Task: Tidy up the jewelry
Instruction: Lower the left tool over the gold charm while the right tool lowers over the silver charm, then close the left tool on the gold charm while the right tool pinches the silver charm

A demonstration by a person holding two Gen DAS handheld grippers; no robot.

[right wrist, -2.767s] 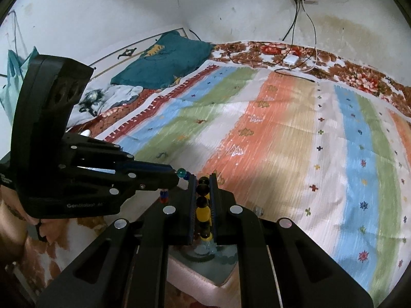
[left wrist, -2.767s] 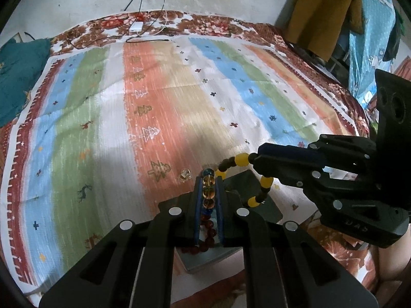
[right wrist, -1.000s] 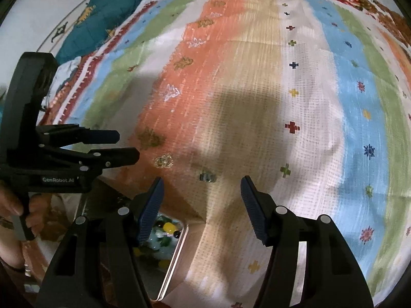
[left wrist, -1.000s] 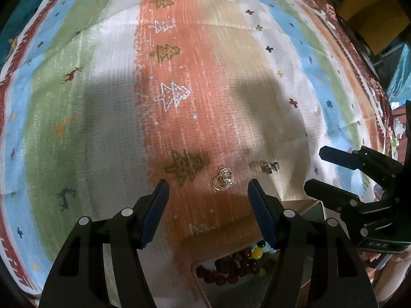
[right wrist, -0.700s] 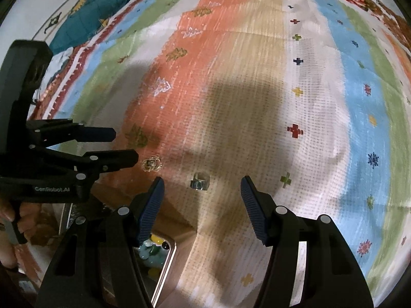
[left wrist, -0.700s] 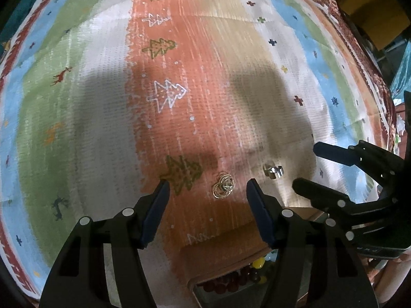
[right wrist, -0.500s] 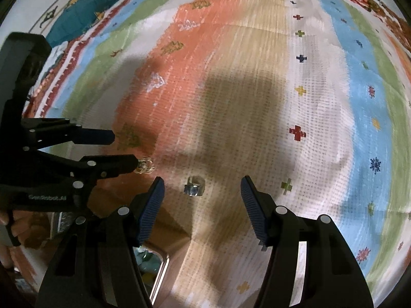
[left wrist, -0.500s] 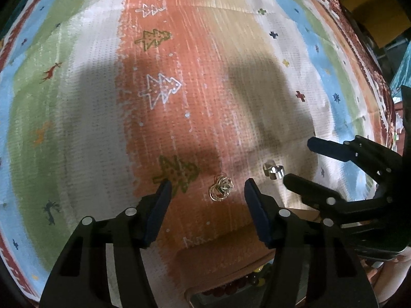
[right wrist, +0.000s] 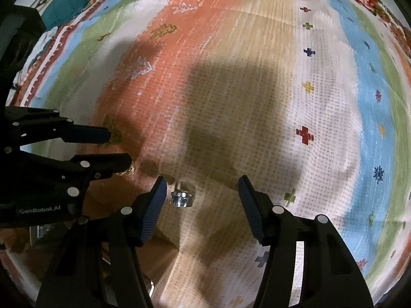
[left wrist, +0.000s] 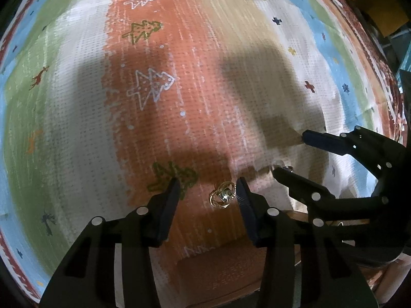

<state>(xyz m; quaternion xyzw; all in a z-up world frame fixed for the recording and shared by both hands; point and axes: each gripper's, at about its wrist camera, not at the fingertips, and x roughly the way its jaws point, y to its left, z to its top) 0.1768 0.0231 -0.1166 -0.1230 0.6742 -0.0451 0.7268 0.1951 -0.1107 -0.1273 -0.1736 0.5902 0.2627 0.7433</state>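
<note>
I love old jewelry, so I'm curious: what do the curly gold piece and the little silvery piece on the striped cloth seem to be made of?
The gold piece looks like thin, shiny yellow metal wire bent into loops; whether it is real gold cannot be told. The silvery piece looks like polished white metal, with bright glints, possibly set with a clear stone. The striped cloth looks like coarse woven fabric, matte.

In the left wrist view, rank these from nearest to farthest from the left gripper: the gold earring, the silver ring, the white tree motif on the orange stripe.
1. gold earring, between the left gripper's open fingers, toward the right one.
2. silver ring, off to the right, by the right gripper.
3. white tree motif, well ahead, upper left.
</note>
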